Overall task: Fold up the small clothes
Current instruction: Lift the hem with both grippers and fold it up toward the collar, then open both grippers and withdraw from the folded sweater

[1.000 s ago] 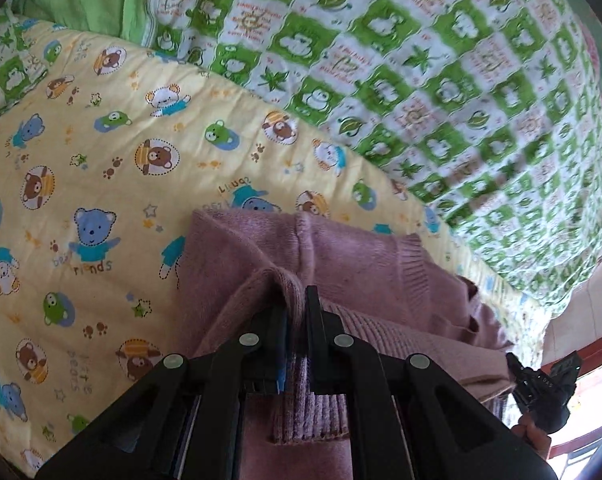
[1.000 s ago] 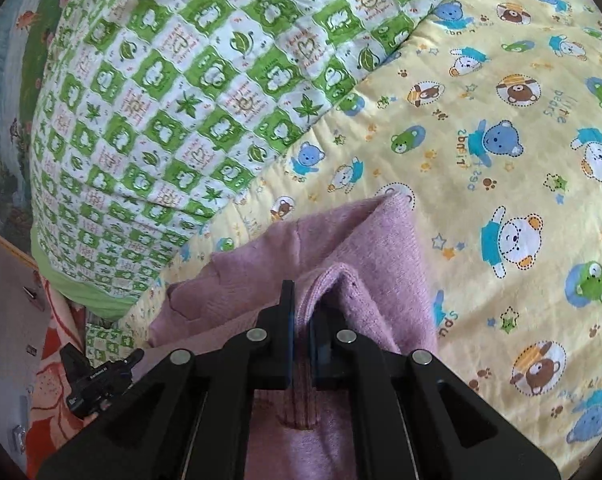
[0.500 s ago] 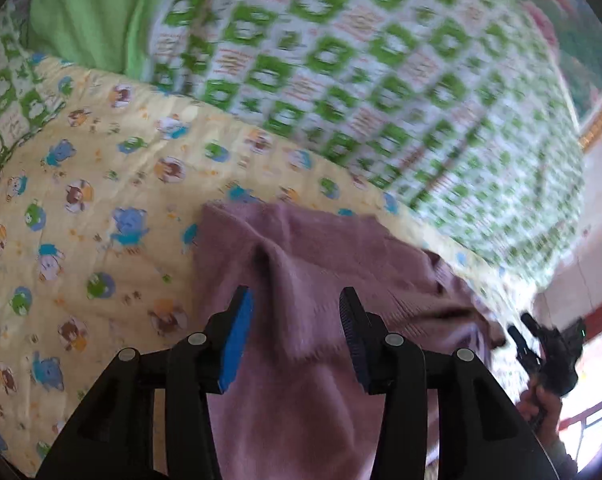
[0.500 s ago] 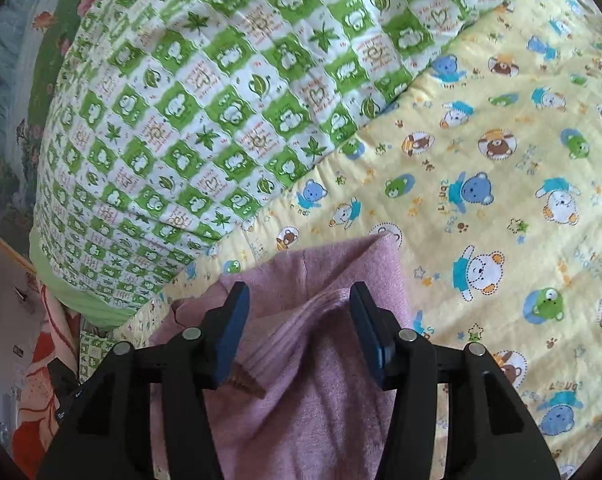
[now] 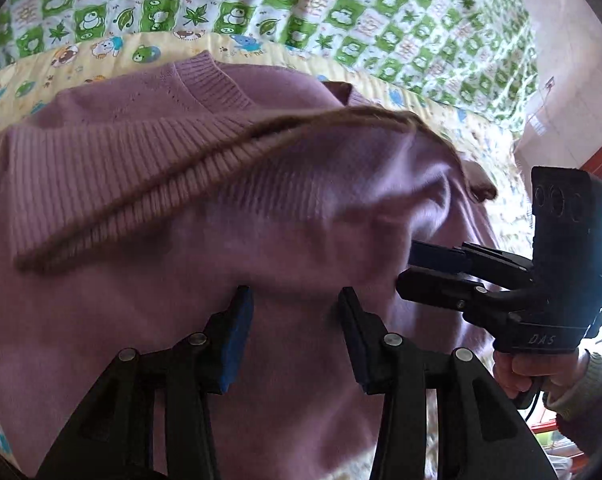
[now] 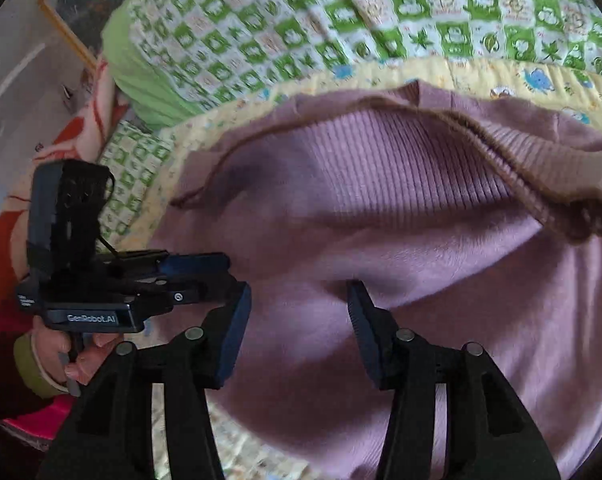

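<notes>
Sweater (image 5: 205,208), a small mauve knit, lies folded on a yellow quilt (image 5: 101,46) printed with cartoon bears, and it fills most of both wrist views. Its ribbed hem band (image 5: 113,172) is turned back over the body, with a brownish fuzzy edge running along the fold; the ribbed collar (image 5: 217,84) shows at the far side, toward a green-and-white checked quilt (image 5: 381,12) that lies behind the yellow one. The knit looks soft and slightly fuzzy on the plain parts, and tightly ridged on the band and collar. The left gripper (image 5: 295,320) hovers over the near part of the sweater with its blue-padded fingers (image 5: 237,332) apart and nothing between them. The right gripper (image 6: 299,316) likewise has its fingers (image 6: 233,336) spread wide above the fabric, holding nothing. Each gripper shows in the other's view at the sweater's side edge, close by, with a hand (image 5: 525,368) wrapped on the handle. A strip of yellow quilt stays visible around the sweater's far and side edges, and a little at the near edge in the right wrist view. An orange and white patterned cloth (image 6: 101,120) lies off the quilt's far corner in the right wrist view.
</notes>
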Available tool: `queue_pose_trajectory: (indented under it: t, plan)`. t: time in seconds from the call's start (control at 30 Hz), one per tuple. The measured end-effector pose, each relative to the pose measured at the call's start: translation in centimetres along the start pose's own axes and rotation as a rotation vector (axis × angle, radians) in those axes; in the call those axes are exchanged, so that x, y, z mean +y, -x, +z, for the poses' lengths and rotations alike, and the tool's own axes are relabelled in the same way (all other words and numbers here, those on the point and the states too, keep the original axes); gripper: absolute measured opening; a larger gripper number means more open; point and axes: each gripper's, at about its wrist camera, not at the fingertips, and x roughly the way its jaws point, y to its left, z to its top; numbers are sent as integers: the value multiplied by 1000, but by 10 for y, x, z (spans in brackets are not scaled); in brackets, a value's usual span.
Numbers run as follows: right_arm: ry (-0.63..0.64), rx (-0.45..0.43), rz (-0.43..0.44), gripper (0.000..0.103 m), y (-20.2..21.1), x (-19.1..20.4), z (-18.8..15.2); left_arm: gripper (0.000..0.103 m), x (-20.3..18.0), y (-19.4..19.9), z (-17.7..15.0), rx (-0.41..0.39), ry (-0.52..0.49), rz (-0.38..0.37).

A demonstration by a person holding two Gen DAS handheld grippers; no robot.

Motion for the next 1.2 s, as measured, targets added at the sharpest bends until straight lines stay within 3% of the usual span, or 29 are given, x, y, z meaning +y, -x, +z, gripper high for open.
queue_pose_trajectory:
  t: [0.17,0.3,0.43,0.53,0.7,0.9,1.07,1.2]
  plan:
    - [14,-22,-128,50,-13,-32,28,39,29,-9,40,-34,29,61]
    - [12,-115,-244,50,1,-57,54,37,59,2,71,-106,77,145]
    - [-102,-210,-303,50,19,-89,73,37,100,13,93,-175,190,239]
    - [-190,-276,-338,50,30,-109,75,32,123,18,98,-191,269,242]
    - [-286,-330,-344,52,45,-118,69,30,127,33,86,-199,264,276]
    - [-307,-350,-302,56,76,-106,51,43,116,59,53,-212,291,258]
    - [-297,-317,-269,57,93,-87,14,49,102,79,6,-208,300,231]
    - [-281,-253,-248,57,95,-72,-20,50,104,74,-26,-168,322,261]
